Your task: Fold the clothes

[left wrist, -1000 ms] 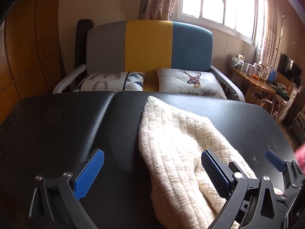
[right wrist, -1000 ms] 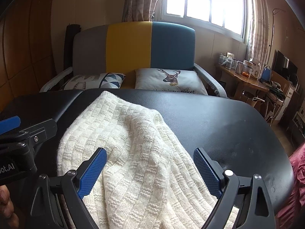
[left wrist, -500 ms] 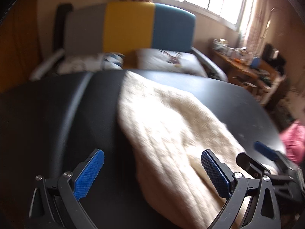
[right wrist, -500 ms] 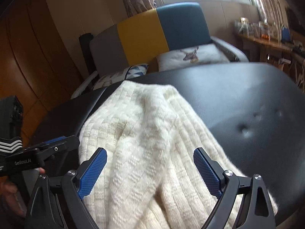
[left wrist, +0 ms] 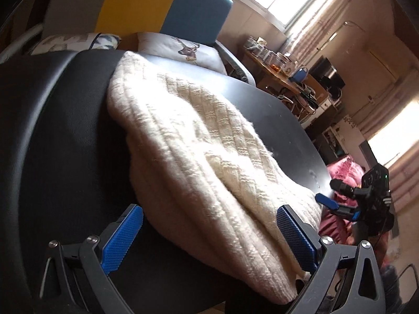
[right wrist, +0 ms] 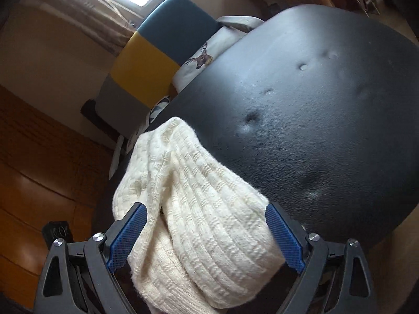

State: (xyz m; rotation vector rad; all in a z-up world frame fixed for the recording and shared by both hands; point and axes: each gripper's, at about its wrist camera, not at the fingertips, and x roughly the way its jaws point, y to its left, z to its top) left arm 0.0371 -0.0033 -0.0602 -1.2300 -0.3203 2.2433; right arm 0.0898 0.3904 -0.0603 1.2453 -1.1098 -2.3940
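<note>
Left wrist view: left gripper (left wrist: 209, 238) is spread wide, its blue pads (left wrist: 121, 238) apart, nothing clamped. The cream knit sweater (left wrist: 199, 157) lies ahead of it on the black padded table (left wrist: 52, 130), bunched in folds; its near ribbed edge hangs over the table edge between the two pads. The left pad sits clear of the fabric; the right pad is just beside or touching the knit, cannot tell which. Far right of this gripper, the right gripper (left wrist: 327, 201) shows off the table's corner, over a pink cloth (left wrist: 343, 167). Beyond the table stands a sofa (left wrist: 167, 13) with grey, yellow and blue back panels and a deer-print cushion (left wrist: 183, 49). A cluttered desk (left wrist: 282, 70) is further right.

Right wrist view: camera strongly tilted. Right gripper (right wrist: 207, 238) is likewise spread wide, grasping nothing. Sweater (right wrist: 188, 209) fills the space between its pads (right wrist: 284, 238) and runs ahead and left; the left pad overlaps the fabric edge in the picture, contact uncertain. Bare dimpled table (right wrist: 314, 117) lies ahead and right. Sofa (right wrist: 157, 52) and cushion (right wrist: 201, 57) appear beyond; wood panelling (right wrist: 39, 170) to the left.
</note>
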